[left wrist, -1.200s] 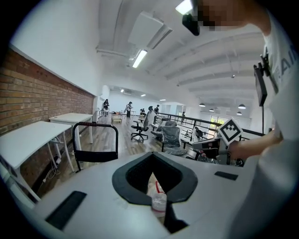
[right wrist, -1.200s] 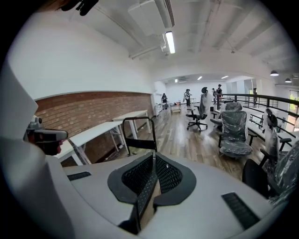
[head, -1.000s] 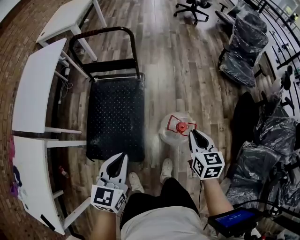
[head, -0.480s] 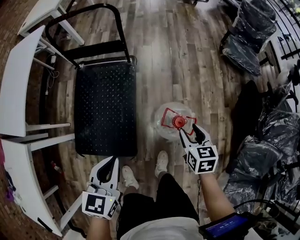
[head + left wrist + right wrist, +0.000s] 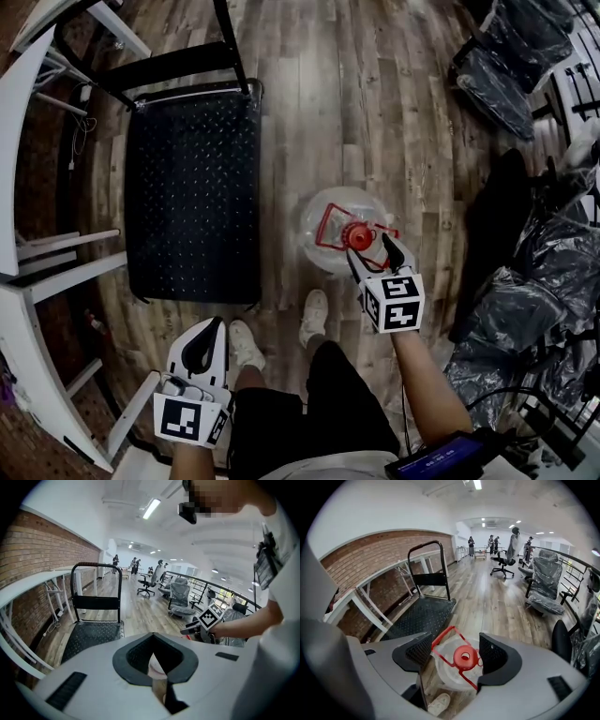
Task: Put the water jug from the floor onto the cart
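Observation:
A clear water jug [image 5: 330, 234] with a red cap [image 5: 357, 236] and a red handle stands on the wood floor, to the right of the black flatbed cart [image 5: 192, 187]. My right gripper [image 5: 372, 254] hangs just at the cap's near side. Its jaws have just been opening and stand open. In the right gripper view the red cap [image 5: 464, 656] shows between the two black pads [image 5: 418, 652], untouched. My left gripper [image 5: 203, 343] is held low by the person's left leg, shut and empty, pointing toward the cart [image 5: 91, 634].
White tables [image 5: 28, 253] line the left side beside the cart's upright handle [image 5: 169, 66]. Plastic-wrapped chairs [image 5: 525, 309] crowd the right. The person's shoes [image 5: 314, 314] stand just near of the jug. Bare floor lies beyond the jug.
Both grippers have sunk toward the floor. The right gripper's jaws went from shut to open and came close to the jug's red cap. The left gripper stays shut.

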{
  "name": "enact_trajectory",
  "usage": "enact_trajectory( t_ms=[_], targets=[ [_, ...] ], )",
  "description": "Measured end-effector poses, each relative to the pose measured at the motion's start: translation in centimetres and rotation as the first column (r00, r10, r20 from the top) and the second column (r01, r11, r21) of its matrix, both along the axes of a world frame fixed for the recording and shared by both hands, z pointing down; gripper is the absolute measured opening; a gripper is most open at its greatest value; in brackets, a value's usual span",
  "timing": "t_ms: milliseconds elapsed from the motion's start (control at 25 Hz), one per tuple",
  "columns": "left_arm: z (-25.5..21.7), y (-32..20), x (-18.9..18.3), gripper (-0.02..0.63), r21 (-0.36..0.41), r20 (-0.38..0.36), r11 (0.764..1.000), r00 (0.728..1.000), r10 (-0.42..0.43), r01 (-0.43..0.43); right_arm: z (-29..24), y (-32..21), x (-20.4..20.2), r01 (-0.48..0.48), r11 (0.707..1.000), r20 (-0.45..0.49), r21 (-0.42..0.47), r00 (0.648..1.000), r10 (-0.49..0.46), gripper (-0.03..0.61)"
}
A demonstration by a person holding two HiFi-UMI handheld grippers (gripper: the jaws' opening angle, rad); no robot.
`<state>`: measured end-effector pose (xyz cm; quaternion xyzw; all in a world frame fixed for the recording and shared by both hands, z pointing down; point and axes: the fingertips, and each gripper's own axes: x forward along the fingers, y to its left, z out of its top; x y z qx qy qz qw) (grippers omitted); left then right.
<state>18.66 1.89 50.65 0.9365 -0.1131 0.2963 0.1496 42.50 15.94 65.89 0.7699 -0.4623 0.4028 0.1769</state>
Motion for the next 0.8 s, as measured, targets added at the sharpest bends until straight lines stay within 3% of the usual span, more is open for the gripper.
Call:
enact_trajectory(
  t_ms=[360,800],
  targets=[
    [3.2,-1.4,0.4,-0.002,-0.004,0.011,1.0,1.0,-0.024,0.024,6.1,0.0,0.7,0.085,0.987,0.059,-0.135,0.995,-0.078,0.333],
    [5.4,-1.3,-0.2,-0.002,-0.051,0.039,0.995,0.996,-0.079,0.081,10.4,0.1,0.6,0.157,0.963,0.117,-0.218,0.984,-0.134,0.345]
  ],
)
